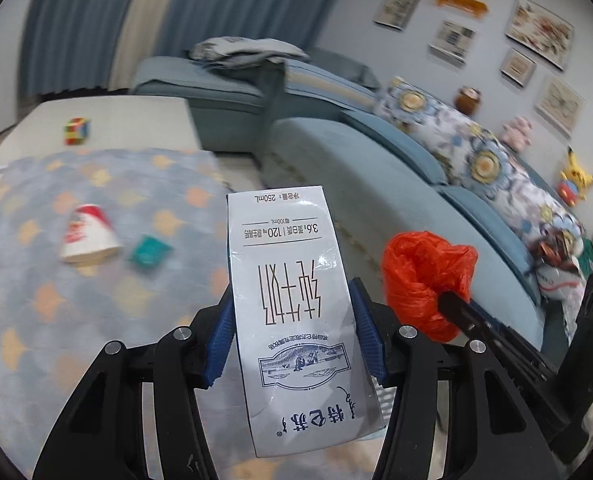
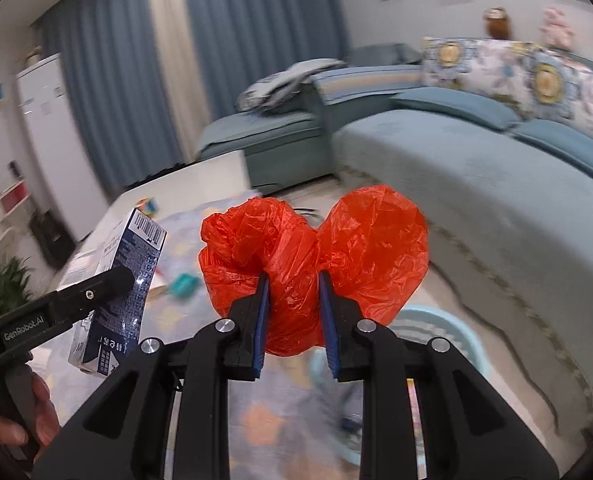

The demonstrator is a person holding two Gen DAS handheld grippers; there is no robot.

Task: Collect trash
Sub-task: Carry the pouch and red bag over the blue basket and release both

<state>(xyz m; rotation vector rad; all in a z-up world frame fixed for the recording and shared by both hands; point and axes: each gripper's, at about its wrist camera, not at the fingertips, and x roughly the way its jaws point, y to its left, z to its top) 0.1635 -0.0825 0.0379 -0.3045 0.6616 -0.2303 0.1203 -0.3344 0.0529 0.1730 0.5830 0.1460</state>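
Note:
My left gripper point(image 1: 292, 304) is shut on a white milk carton point(image 1: 292, 300) and holds it up above the table; the carton also shows at the left of the right wrist view point(image 2: 124, 292). My right gripper point(image 2: 292, 280) is shut on a crumpled red plastic bag point(image 2: 316, 256), which also shows at the right of the left wrist view point(image 1: 424, 280). On the patterned tablecloth point(image 1: 56, 320) lie a tipped paper cup point(image 1: 88, 236) and a small teal wrapper point(image 1: 148, 250). The wrapper shows again in the right wrist view point(image 2: 184, 284).
A light blue bin point(image 2: 448, 332) sits on the floor below the right gripper. A blue sofa point(image 1: 360, 168) with floral cushions runs along the right. A puzzle cube point(image 1: 76, 130) lies at the table's far end. Curtains hang behind.

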